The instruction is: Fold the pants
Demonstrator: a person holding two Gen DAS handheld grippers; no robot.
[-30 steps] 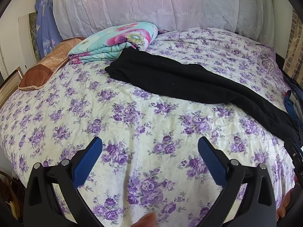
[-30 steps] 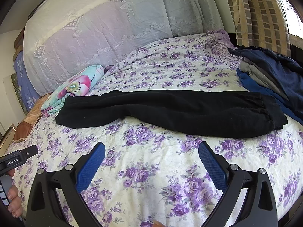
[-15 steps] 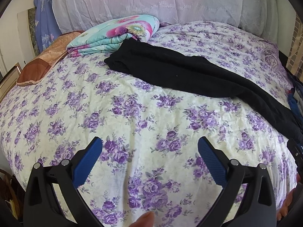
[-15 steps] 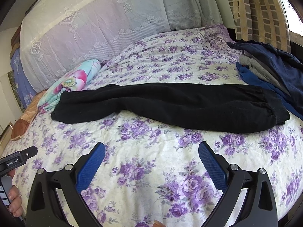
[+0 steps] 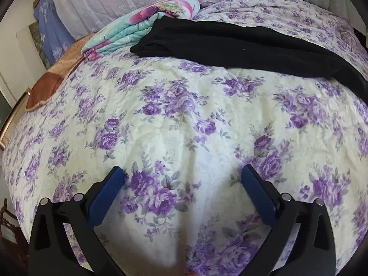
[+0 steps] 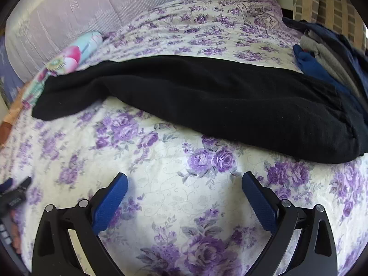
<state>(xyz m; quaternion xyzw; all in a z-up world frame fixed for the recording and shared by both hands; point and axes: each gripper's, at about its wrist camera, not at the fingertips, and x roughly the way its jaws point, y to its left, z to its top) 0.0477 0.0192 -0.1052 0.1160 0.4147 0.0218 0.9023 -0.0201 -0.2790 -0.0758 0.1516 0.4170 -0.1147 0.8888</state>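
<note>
pants [image 6: 230, 105]: black, soft knit, long | bedspread [image 5: 184, 119]: quilted floral | both jaws wide, empty

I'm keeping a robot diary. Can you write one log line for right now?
stage: reaching | left gripper: open | right gripper: open | black pants: flat on bed, unfolded

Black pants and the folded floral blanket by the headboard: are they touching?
Touching. In the left wrist view, the black pants have one end lying over the edge of the folded floral blanket, with no bedspread visible between them.
</note>
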